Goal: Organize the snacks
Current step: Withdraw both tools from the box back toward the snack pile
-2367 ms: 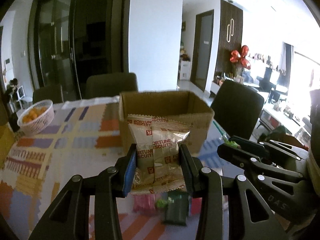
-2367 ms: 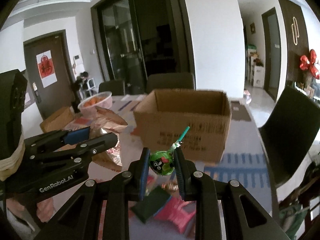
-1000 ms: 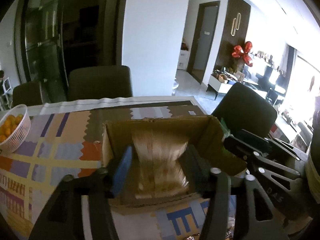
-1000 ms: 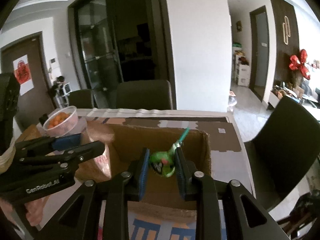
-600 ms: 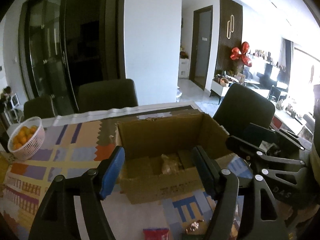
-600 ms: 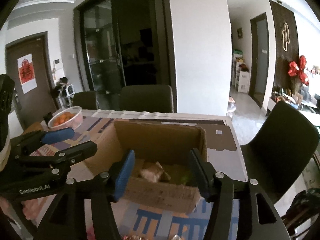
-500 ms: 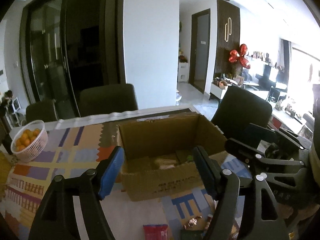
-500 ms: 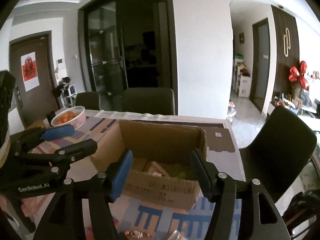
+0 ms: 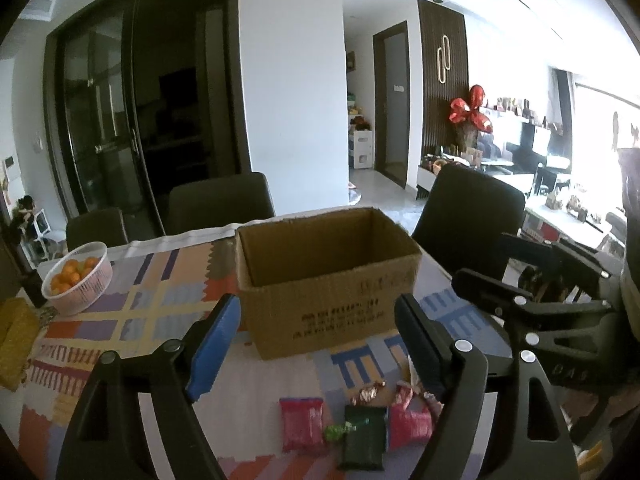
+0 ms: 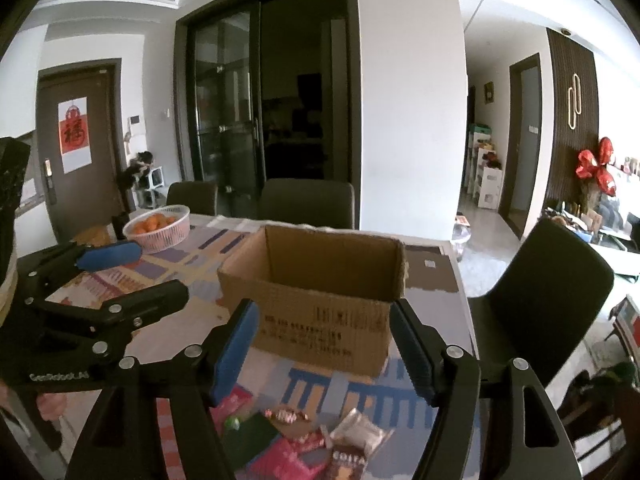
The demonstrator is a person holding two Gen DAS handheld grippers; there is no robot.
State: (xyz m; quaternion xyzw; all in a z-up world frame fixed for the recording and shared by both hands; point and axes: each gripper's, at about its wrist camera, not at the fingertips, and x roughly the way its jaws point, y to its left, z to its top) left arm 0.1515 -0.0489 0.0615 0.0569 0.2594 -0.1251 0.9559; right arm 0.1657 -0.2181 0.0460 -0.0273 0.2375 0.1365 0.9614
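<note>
Both tools have just let go over the cardboard box [image 9: 328, 276] and pulled back: the left tool [image 9: 316, 340] and right tool [image 10: 324, 344] are empty, jaws still spreading. More crinkly foil snack packets [image 10: 320, 444] wait on the patterned counter [image 9: 132, 312] before the box.

I am reading "GenRobot.AI" in white letters on the black body of my left gripper [image 10: 132, 276], seen from the right wrist view. On my right gripper [image 9: 476, 276], seen from the left wrist view, I am making out raised letters that look like "DAS". A brown snack packet [image 10: 347, 462] at the bottom edge is showing "COSTA". The red paper sign [image 10: 74, 136] on the brown door is carrying one Chinese character, 福. The cardboard box [image 10: 320, 320] is bearing dark printed lines on its front, too blurred to read.
</note>
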